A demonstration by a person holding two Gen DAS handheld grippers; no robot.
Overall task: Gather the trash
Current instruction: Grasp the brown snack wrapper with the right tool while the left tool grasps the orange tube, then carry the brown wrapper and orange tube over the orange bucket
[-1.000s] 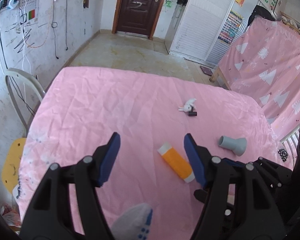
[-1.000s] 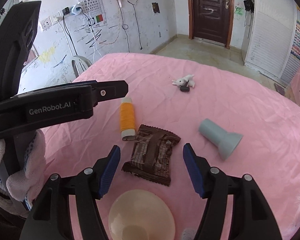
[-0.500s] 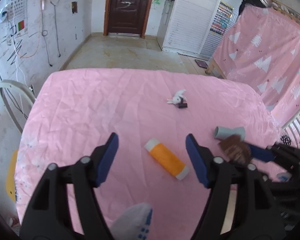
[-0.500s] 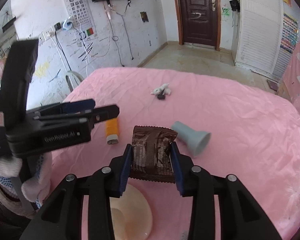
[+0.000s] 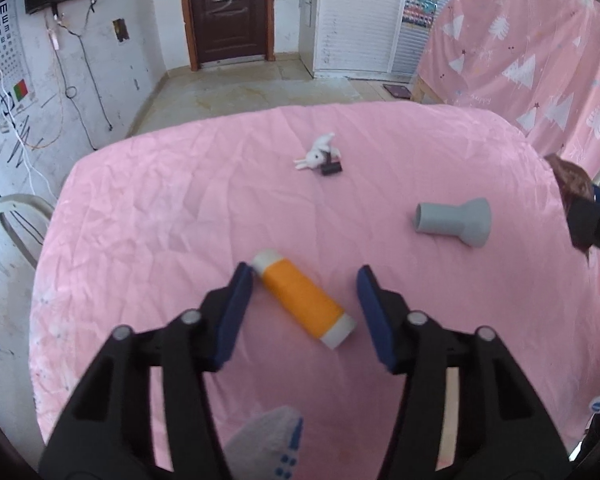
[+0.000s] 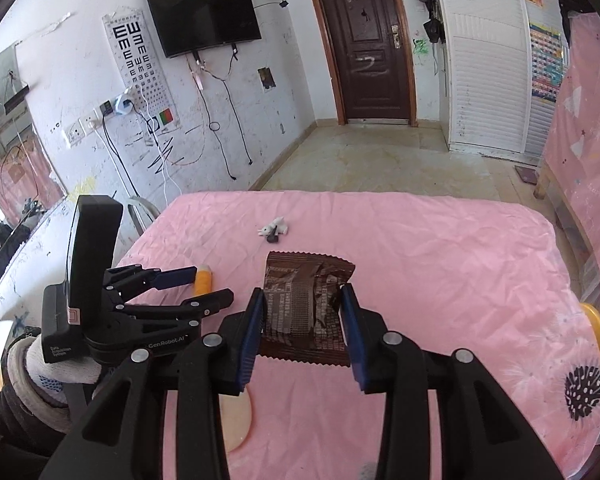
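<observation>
Pink cloth [image 5: 148, 216] covers the table. Above it, the right gripper [image 6: 302, 320] pinches a brown wrapper [image 6: 306, 300], lifted clear. The left gripper [image 5: 302, 304], jaws just narrowing but still spread, brackets an orange tube [image 5: 300, 294] lying flat; closing on it seems next.

"GenRobot.AI" on the left claw [image 6: 188, 286]; "E" rows on wall eye chart [image 6: 138, 68]
</observation>
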